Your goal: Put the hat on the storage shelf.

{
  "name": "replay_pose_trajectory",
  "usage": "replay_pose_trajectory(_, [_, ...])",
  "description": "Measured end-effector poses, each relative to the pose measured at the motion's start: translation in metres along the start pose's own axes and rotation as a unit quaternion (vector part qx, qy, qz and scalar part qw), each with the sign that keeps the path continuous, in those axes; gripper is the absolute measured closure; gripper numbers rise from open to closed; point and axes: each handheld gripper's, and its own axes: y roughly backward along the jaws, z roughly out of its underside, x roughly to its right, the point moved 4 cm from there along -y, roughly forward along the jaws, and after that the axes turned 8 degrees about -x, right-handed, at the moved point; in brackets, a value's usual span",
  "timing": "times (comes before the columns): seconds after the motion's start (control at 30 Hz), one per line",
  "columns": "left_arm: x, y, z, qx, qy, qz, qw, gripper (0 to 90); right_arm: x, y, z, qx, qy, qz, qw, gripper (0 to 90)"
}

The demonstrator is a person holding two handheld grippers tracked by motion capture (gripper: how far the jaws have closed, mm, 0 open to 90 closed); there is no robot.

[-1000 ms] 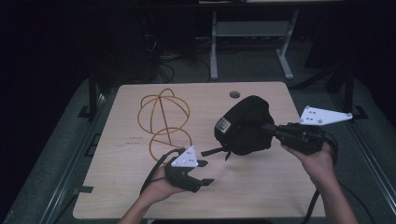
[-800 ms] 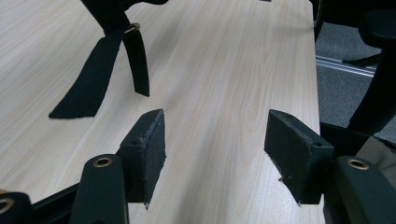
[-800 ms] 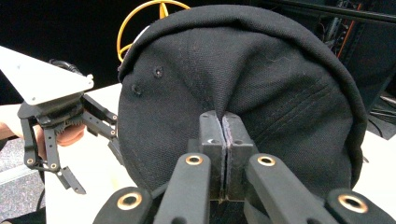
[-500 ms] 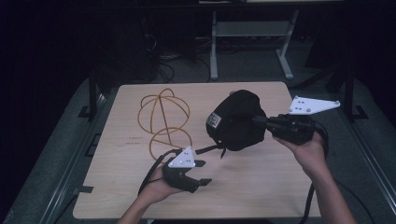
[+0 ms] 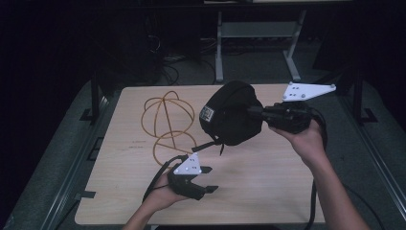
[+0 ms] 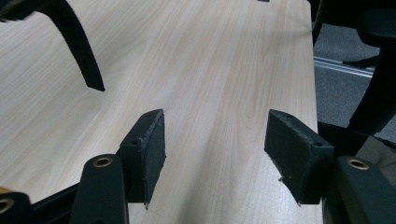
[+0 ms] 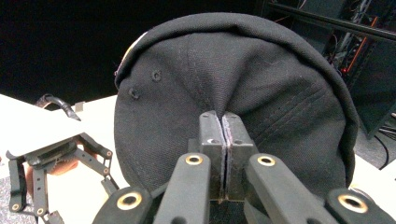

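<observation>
Right gripper point(image 7: 223, 122) jaws pinch cap point(image 7: 243, 74) crown.

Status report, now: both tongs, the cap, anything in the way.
Right tongs shut on black cap, held clear above table. Left tongs open, empty, low over the wood. Orange wire frame on table left of cap, apart from it.

Right gripper point(image 5: 253, 112) right of frame centre, raised, jaws pressed together on black cap point(image 5: 231, 115) fabric, forearm entering from lower right. Left gripper point(image 5: 205, 179) low at bottom centre, jaws spread wide, nothing between them.
</observation>
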Motion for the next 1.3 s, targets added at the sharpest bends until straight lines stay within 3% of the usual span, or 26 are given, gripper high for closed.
replay_pose_trajectory(0.6, [0.0,0.003,-0.002,0.003,-0.003,-0.005,1.0,37.6,-0.007,-0.018,-0.037,-0.009,0.023,-0.016,0.9996,88.8])
replay_pose_trajectory(0.87, [-0.001,0.006,-0.002,0.008,-0.001,-0.002,1.0,37.6,-0.016,-0.028,-0.061,-0.017,0.048,-0.023,0.9984,88.9])
replay_pose_trajectory(1.07, [0.0,0.004,-0.004,0.006,-0.016,-0.004,0.9998,37.6,-0.023,-0.036,-0.076,-0.013,0.057,-0.037,0.9976,88.9])
replay_pose_trajectory(1.3, [0.002,0.004,-0.005,0.008,-0.02,-0.004,0.9998,37.6,-0.031,-0.047,-0.094,-0.014,0.07,-0.05,0.9962,88.9])
